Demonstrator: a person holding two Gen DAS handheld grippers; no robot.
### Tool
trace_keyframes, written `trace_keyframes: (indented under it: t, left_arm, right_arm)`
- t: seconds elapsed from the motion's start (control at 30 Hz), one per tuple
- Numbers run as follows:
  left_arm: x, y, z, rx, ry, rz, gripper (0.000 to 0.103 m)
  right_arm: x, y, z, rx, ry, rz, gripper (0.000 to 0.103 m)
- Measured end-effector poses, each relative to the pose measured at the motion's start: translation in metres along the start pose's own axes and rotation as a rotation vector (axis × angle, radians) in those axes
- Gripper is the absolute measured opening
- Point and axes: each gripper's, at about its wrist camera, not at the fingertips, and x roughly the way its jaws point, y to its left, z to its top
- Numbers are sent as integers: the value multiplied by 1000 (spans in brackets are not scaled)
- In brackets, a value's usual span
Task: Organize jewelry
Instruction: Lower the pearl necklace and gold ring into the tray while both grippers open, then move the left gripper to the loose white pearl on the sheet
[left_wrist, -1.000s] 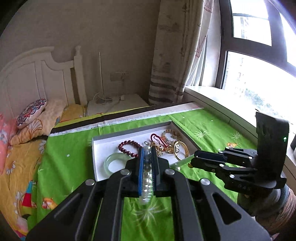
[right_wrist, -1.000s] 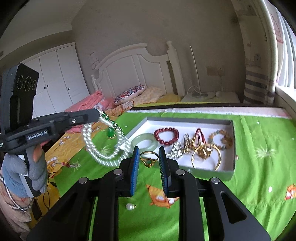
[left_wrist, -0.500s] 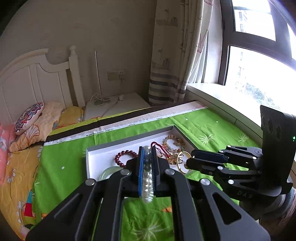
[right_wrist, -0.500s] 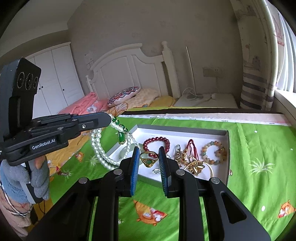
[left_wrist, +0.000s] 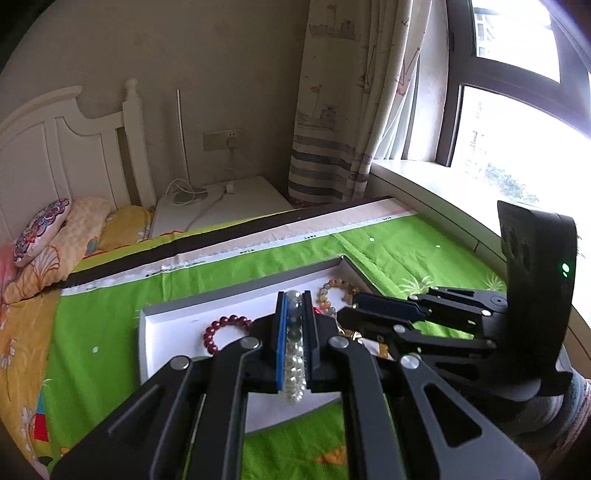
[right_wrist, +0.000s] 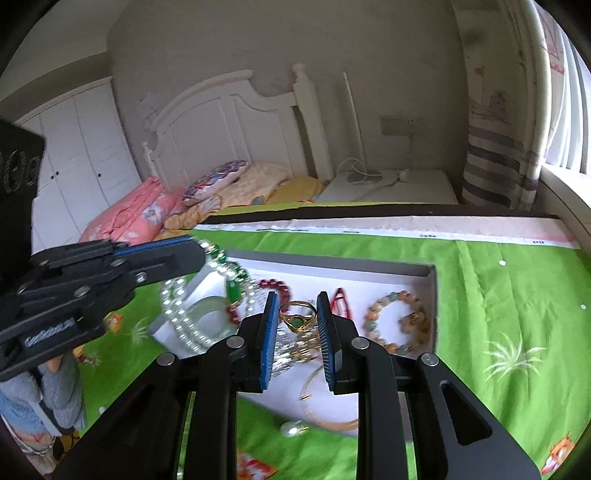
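My left gripper (left_wrist: 294, 301) is shut on a pearl necklace (left_wrist: 294, 365). In the right wrist view the necklace (right_wrist: 184, 317) hangs in loops with a green pendant (right_wrist: 233, 291) over the left end of the white jewelry tray (right_wrist: 430, 271). My right gripper (right_wrist: 296, 306) is shut on a gold ring with a green stone (right_wrist: 296, 317), held above the tray's middle. The tray holds a dark red bead bracelet (left_wrist: 221, 330), a mixed bead bracelet (right_wrist: 397, 321), a pale jade bangle (right_wrist: 207, 308), a thin gold bangle (right_wrist: 325, 406) and tangled gold pieces.
The tray lies on a green bedspread (right_wrist: 509, 314). A loose pearl earring (right_wrist: 291, 429) lies on the spread by the tray's near edge. Pillows (right_wrist: 214, 181) and a white headboard (right_wrist: 229, 118) are behind; window sill (left_wrist: 417, 184) at right.
Both grippers have moved forward toward the tray, which now sits closer and lower in view. The hanging pearl necklace has come over the tray's left end. The ring stays gripped.
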Motion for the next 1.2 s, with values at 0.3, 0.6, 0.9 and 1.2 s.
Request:
trace_keyframes:
  t: [0.3,0.6,0.9,1.2]
  left_arm:
    - [37,15,-2,-59,46,45,7]
    - [23,74,-37,-221,39,180,72]
    - [-32,45,-78,-159,-17,246,100]
    - [-54,7,-139,-126,79,170,100]
  right_arm:
    - [47,-34,13,61,98,-65,23]
    - [11,-38,6,93,31,-9,59]
    - [-36,-22,-38,37,31,-35,59]
    - [-23,7,-73,-53,186,-21,59]
